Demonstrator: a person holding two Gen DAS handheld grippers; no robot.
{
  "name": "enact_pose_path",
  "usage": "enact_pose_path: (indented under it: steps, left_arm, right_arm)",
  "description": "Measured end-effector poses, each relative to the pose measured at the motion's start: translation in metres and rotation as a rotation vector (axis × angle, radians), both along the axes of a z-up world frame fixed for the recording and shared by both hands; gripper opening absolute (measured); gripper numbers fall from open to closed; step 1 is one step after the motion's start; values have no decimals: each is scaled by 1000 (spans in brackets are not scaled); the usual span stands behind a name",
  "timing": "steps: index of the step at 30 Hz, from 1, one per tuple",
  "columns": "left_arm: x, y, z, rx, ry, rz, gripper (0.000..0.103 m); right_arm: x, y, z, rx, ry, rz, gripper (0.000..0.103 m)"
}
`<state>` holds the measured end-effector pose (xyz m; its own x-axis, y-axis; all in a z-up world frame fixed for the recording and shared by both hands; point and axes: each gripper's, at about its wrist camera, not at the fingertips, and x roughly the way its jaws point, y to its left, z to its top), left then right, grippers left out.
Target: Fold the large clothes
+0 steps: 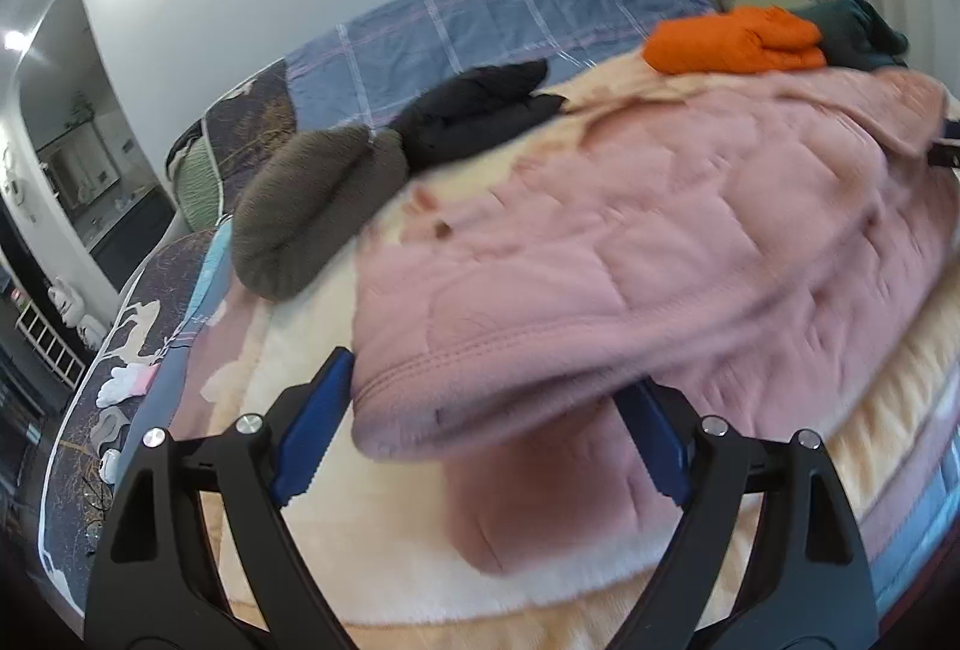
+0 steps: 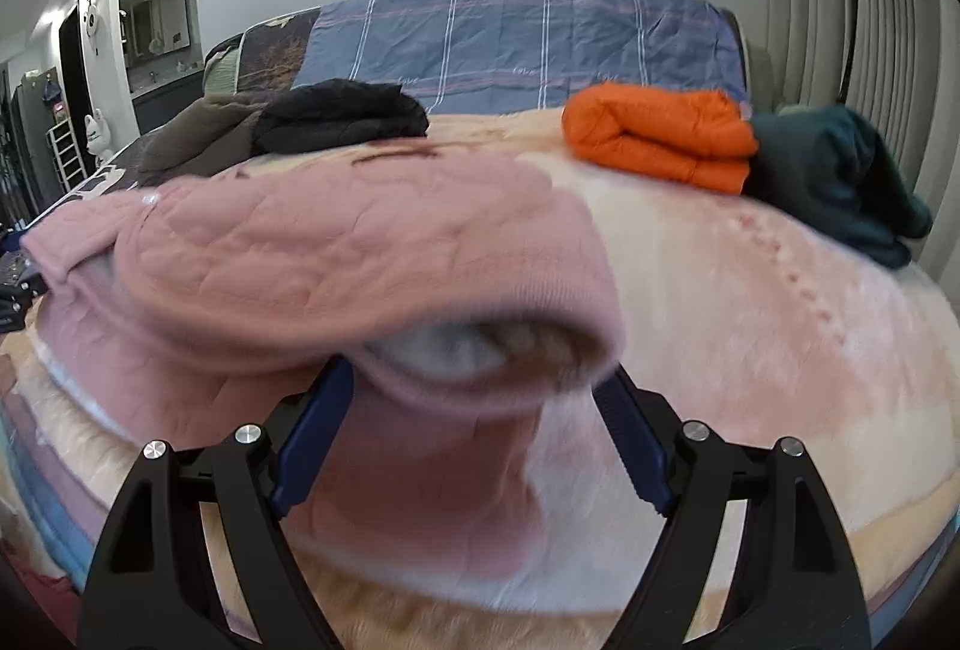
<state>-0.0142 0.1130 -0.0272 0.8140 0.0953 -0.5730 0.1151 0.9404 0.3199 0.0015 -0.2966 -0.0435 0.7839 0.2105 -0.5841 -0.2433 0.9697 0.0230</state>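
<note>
A bed [image 2: 750, 326] fills both views, spread with a cream and peach fleece blanket [image 2: 690, 290] that serves as the folding surface; a blue plaid quilt [image 2: 510, 44] lies behind it against the wall; on the blanket's middle rests the pink jacket [image 1: 630, 242], quilted and pale-lined, its near edges doubled over towards the cameras, apparently partway through a fold; along the far edge sit finished bundles, kept clear of the working space: an orange roll [image 2: 660, 140] touching a teal pile [image 2: 840, 170] on one side, a black bundle [image 2: 342, 116] beside a brown fleece [image 1: 312, 212] on the other; the left gripper [image 1: 480, 446] stands with its jaws spread wide, the jacket's stitched hem lying between the blue pads [image 1: 312, 434] but not pinched; the right gripper [image 2: 474, 440] is likewise parted, a rolled pink cuff with its white lining showing in the gap, free of both pads; the cloth sags under its own weight, which suggests both ends have been let go to settle flat; the soft, thick padding looks likely to spring back, so the fold may need pressing down.
</note>
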Motion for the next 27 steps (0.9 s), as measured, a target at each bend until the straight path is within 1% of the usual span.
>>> enact_pose_path:
  steps: [2, 4, 6, 7, 8, 10, 12, 13, 14, 15, 16, 18, 19, 21, 22, 23, 24, 26, 27]
  left_arm:
    - [13, 6, 9, -21, -22, 30, 87]
    - [28, 13, 18, -53, -38, 47, 87]
    - [48, 23, 28, -119, -43, 62, 89]
    - [61, 29, 33, -165, -38, 70, 89]
    - [72, 35, 35, -194, -37, 83, 89]
    - [89, 45, 37, -235, -35, 116, 89]
    - [108, 57, 35, -299, -18, 155, 89]
    - [114, 63, 33, -333, -4, 162, 89]
    - [121, 70, 29, -388, 22, 153, 89]
    - [124, 75, 25, -422, 40, 143, 89]
    - [130, 81, 20, -476, 71, 126, 89]
    - [140, 87, 13, -551, 112, 97, 88]
    - [144, 89, 9, -580, 130, 84, 85]
    - [155, 89, 2, -642, 174, 53, 71]
    - [163, 89, -1, -670, 207, 29, 56]
    - [167, 87, -2, -682, 223, 15, 48]
    - [170, 85, -3, -682, 229, 9, 48]
    - [175, 76, -3, -647, 224, -5, 48]
    - [178, 73, -3, -629, 227, -10, 48]
  right_arm:
    - [11, 1, 11, -13, -29, -4, 82]
    - [21, 1, 23, -4, -60, -9, 82]
    - [39, -4, 37, 53, -75, -17, 82]
    - [49, -9, 43, 85, -75, -27, 82]
    - [60, -14, 48, 123, -71, -50, 82]
    - [76, -23, 52, 176, -49, -90, 82]
    - [87, -32, 52, 254, -13, -81, 82]
    - [91, -35, 50, 277, 3, -72, 82]
    - [96, -37, 46, 290, 21, -62, 82]
    - [99, -38, 43, 290, 33, -53, 82]
    - [102, -37, 40, 285, 47, -42, 82]
    - [114, -36, 30, 284, 97, -13, 82]
    - [118, -35, 27, 289, 115, -7, 82]
    - [129, -35, 20, 315, 156, 7, 81]
    - [135, -33, 18, 328, 169, 17, 81]
    - [138, -32, 18, 333, 172, 23, 80]
    - [142, -31, 18, 337, 174, 31, 80]
    - [149, -27, 19, 345, 179, 51, 78]
    - [152, -26, 18, 345, 189, 61, 66]
